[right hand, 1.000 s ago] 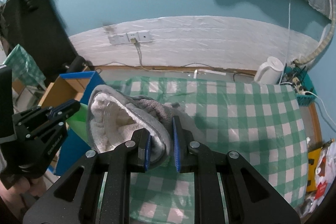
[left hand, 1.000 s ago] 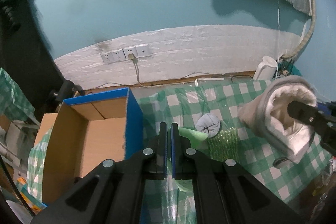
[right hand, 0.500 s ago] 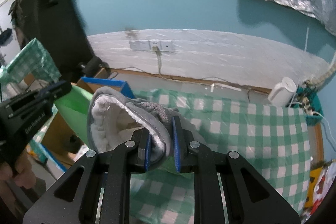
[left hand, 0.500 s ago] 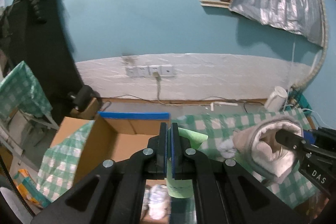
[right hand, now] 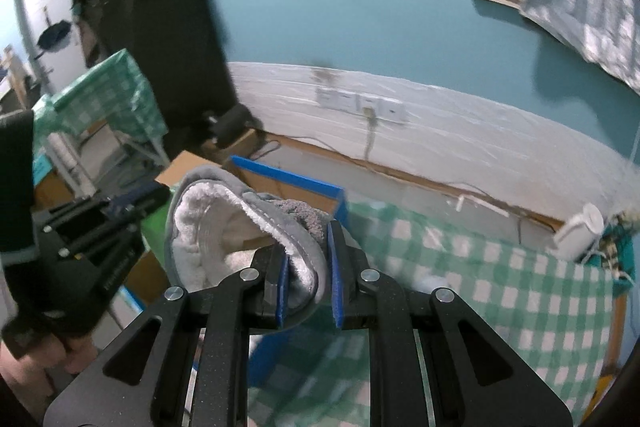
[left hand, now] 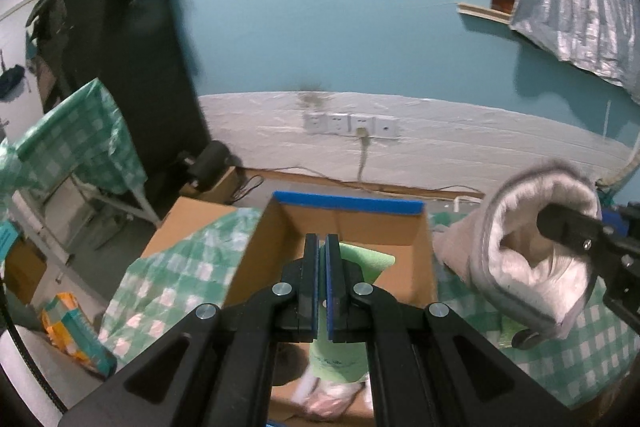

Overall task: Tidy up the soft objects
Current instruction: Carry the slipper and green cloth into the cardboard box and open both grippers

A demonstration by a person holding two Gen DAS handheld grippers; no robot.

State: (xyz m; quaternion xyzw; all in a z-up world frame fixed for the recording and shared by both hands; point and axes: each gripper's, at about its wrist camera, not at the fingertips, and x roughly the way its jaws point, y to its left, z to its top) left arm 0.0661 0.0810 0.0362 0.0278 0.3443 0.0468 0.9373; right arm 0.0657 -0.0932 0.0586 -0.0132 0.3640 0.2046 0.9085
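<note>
Lived-in home room, looking like a bedroom or utility corner: teal wall [left hand: 340, 27] showing a row of sockets [left hand: 352, 125] with a cord hanging, dark clothes [left hand: 120, 47] hanging at left, green checked cloth [right hand: 500, 287] covering a table, white kettle [right hand: 580, 231] sitting by the wall, cardboard box [left hand: 360, 227] standing open.

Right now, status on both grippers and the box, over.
Left hand-held gripper shut on green cloth, over open box. Right hand-held gripper shut on grey slipper, beside the box. Nothing blocking the opening.
</note>
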